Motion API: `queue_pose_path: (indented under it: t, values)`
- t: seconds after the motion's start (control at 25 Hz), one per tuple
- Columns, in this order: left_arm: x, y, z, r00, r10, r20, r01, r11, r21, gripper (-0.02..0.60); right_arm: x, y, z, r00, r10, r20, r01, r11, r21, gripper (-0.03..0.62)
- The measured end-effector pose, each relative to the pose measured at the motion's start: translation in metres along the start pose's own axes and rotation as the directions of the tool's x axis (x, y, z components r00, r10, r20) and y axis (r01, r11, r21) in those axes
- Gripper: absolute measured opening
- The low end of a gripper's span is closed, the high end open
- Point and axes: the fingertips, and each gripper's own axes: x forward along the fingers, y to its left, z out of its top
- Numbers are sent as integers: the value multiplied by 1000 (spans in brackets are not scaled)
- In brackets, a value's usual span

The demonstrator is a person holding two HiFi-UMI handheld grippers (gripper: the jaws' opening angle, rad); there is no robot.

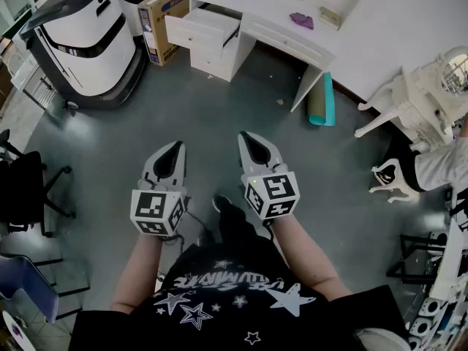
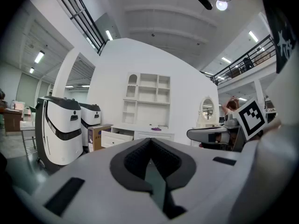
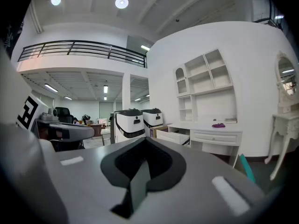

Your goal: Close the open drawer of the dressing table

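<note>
The white dressing table (image 1: 281,9) stands across the grey floor at the top of the head view, well away from me. Its upper left drawer (image 1: 199,29) is pulled out, and it also shows small in the left gripper view as the drawer (image 2: 117,138) and in the right gripper view as the drawer (image 3: 172,136). My left gripper (image 1: 177,148) and right gripper (image 1: 248,137) are held side by side in front of my body, both pointing toward the table. Each is shut with nothing between its jaws, as seen for the left gripper (image 2: 149,142) and the right gripper (image 3: 144,142).
Two large white-and-black machines (image 1: 84,39) and a cardboard box (image 1: 167,7) stand left of the drawer. A rolled teal mat (image 1: 320,99) leans by the table's right leg. A white ornate vanity (image 1: 413,97) is at right, a black office chair (image 1: 25,189) at left.
</note>
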Motion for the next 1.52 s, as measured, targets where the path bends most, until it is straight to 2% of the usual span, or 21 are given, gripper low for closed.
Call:
queue_pose_path:
  t: [0.36, 0.68, 0.84, 1.0, 1.2, 1.52]
  values:
    - [8, 2, 10, 1000, -9, 15, 9, 1000, 2, 9, 8, 3, 4, 1000, 23, -10, -23, 1000, -3, 2]
    - [18, 7, 3, 1000, 4, 5, -4, 1000, -8, 9, 16, -4, -1, 1000, 27, -8, -27, 1000, 11, 2]
    - [31, 12, -8, 1000, 4, -8, -4, 999, -45, 9, 27, -10, -7, 994, 102, 42, -106, 990, 93, 3]
    - [59, 27, -15, 999, 28, -32, -31, 995, -97, 9, 47, -39, -18, 995, 95, 22, -97, 987, 126, 3]
    - [116, 46, -17, 995, 74, -71, -79, 994, -70, 9, 88, -89, -26, 995, 99, -23, -96, 989, 113, 3]
    - [194, 45, -21, 986, 107, -125, -115, 992, -59, 10, 134, -167, -48, 983, 151, -100, -133, 976, 170, 3]
